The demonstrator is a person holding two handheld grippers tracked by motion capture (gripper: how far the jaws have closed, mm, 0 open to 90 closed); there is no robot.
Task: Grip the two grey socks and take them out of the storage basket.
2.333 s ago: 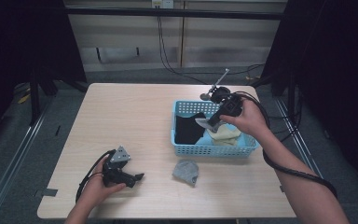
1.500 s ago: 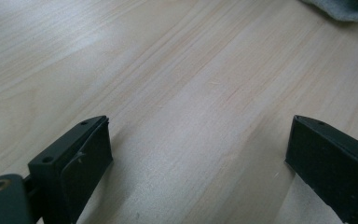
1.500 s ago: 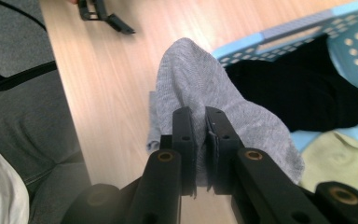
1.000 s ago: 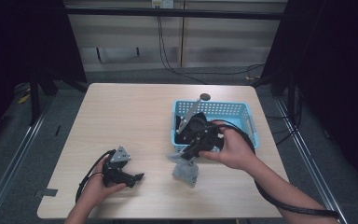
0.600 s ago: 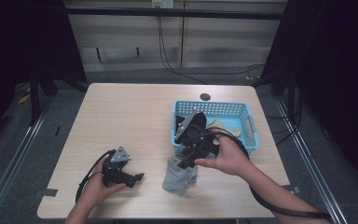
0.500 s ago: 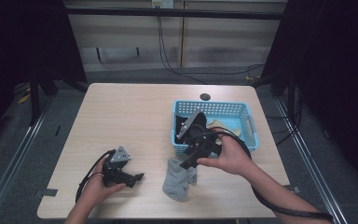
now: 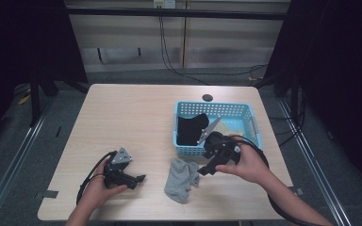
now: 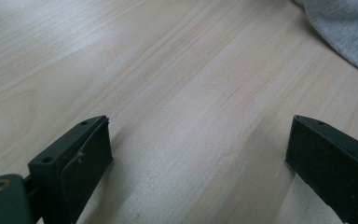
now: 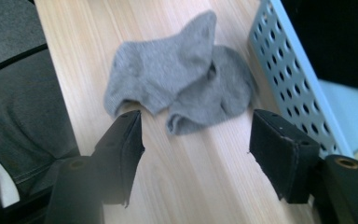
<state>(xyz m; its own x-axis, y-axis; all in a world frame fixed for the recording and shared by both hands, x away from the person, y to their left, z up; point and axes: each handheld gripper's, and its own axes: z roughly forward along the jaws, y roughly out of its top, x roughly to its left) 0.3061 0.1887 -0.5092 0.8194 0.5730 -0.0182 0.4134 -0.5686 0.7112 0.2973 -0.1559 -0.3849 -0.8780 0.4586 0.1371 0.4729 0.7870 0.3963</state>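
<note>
A grey sock (image 7: 179,179) lies crumpled on the wooden table just in front of a blue basket (image 7: 186,149). In the right gripper view the grey sock (image 9: 182,84) looks like two pieces overlapping beside the basket wall (image 9: 293,74). My right gripper (image 7: 202,170) hovers just right of the sock, open, with nothing between its jaws (image 9: 196,130). Near the front left of the table, my left gripper (image 7: 139,179) rests low with its jaws wide open (image 8: 196,140) over bare wood. An edge of the grey sock (image 8: 345,37) shows ahead of it.
The basket holds a black cloth (image 7: 191,129) and a cream cloth (image 7: 226,127). A small black disc (image 7: 207,97) sits on the table behind the basket. The table's front edge and the person's trousers (image 9: 23,116) lie close to the sock.
My right gripper came from the basket to the grey sock, lifted it up and toward the front, then let it go. The left gripper stayed put.
</note>
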